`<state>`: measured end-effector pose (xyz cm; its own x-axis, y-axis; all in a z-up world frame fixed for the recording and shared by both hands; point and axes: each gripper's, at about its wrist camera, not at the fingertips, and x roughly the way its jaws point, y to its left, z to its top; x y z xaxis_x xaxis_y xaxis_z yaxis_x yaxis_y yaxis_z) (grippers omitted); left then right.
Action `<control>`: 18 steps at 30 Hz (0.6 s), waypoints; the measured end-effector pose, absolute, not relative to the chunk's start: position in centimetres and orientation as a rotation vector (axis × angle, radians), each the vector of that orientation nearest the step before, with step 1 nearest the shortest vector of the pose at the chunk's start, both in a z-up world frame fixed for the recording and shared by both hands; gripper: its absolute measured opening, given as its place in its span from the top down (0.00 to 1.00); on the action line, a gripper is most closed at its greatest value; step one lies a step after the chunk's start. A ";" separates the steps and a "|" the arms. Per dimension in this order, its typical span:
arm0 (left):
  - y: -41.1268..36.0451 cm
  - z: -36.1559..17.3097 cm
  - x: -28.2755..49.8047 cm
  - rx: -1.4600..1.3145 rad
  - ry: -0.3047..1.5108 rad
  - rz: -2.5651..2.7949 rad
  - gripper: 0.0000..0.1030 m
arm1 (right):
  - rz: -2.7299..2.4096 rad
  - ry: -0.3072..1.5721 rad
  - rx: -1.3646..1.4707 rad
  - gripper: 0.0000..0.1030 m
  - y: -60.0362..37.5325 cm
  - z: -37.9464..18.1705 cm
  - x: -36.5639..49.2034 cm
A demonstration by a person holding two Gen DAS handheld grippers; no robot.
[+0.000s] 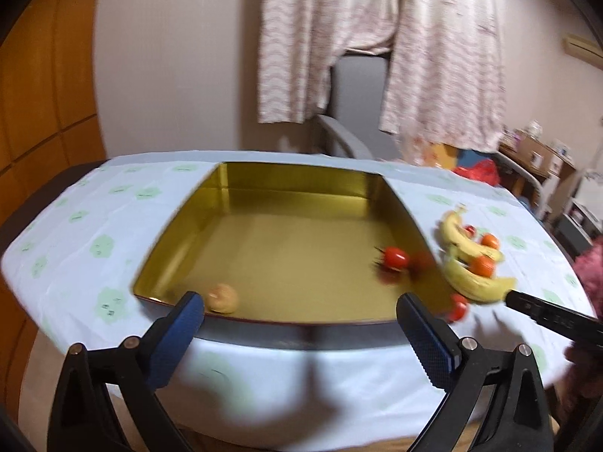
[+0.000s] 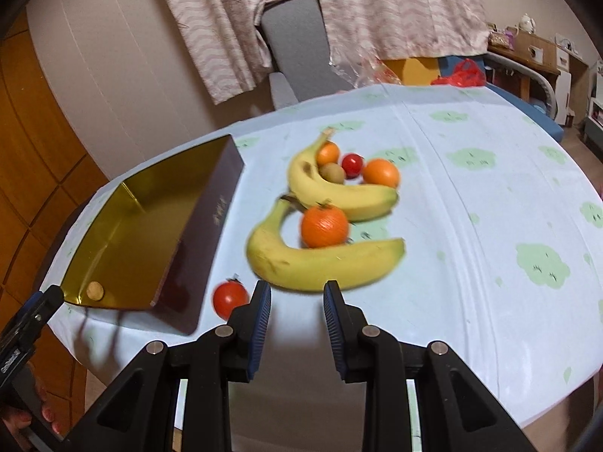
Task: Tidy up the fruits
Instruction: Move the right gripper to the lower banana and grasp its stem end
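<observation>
Nearest me in the left wrist view, my left gripper (image 1: 299, 314) hangs over the near edge of the counter (image 1: 83, 226) with its jaws spread wide and nothing between them. No earlier picture shows me how they got there. Just past the blue pads sits the gold-lined tin (image 1: 286, 226), open on top. A small pale round fruit (image 1: 223, 298) lies in its near left corner, and a red tomato (image 1: 394, 257) lies near its right wall, blurred in this view.

In the right wrist view, my right gripper (image 2: 297, 295) hovers above the near counter edge with its jaws set narrow and empty. Just left of its left pad, a second tomato (image 2: 230, 298) rests on the cloth beside the tin's dark outer wall. Right beyond the jaws lies the near banana (image 2: 324, 263), curved, with an orange (image 2: 324, 226) resting in its bend. Behind that is the far banana (image 2: 339, 192), and in its curve sit a kiwi (image 2: 331, 173), a small red fruit (image 2: 352, 165) and two more oranges: the left orange (image 2: 328, 153) and the right orange (image 2: 381, 173), all close together. All of these fruits lie on the counter to the right of the tin, outside it.

Beyond the counter stands a grey chair (image 2: 297, 41) with a pale patterned curtain (image 2: 395, 7) hanging behind it. Far right is a cluttered shelf (image 2: 535, 49).
</observation>
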<state>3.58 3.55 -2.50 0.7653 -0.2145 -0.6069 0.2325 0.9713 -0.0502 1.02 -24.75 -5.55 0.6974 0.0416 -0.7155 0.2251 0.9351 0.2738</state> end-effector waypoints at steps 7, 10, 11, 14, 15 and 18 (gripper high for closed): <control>0.2 -3.5 1.5 0.078 0.704 -0.343 0.00 | -0.113 0.850 0.374 0.71 -26.0 -7.3 0.1; -0.8 -3.7 0.9 0.100 0.713 -0.373 0.00 | -0.108 0.857 0.379 0.71 -26.2 -7.7 -0.1; -1.0 -3.8 0.7 0.107 0.717 -0.379 0.00 | -0.103 0.856 0.378 0.71 -26.2 -7.6 -0.1; -1.6 -4.0 0.6 0.124 0.726 -0.388 0.00 | -0.064 0.842 0.336 0.71 -26.2 -6.9 0.2; -1.7 -4.0 0.6 0.125 0.728 -0.389 0.00 | -0.052 0.837 0.305 0.71 -26.2 -6.5 0.5; -1.8 -3.9 0.6 0.122 0.732 -0.390 0.00 | 0.004 0.816 0.202 0.71 -26.0 -5.2 1.6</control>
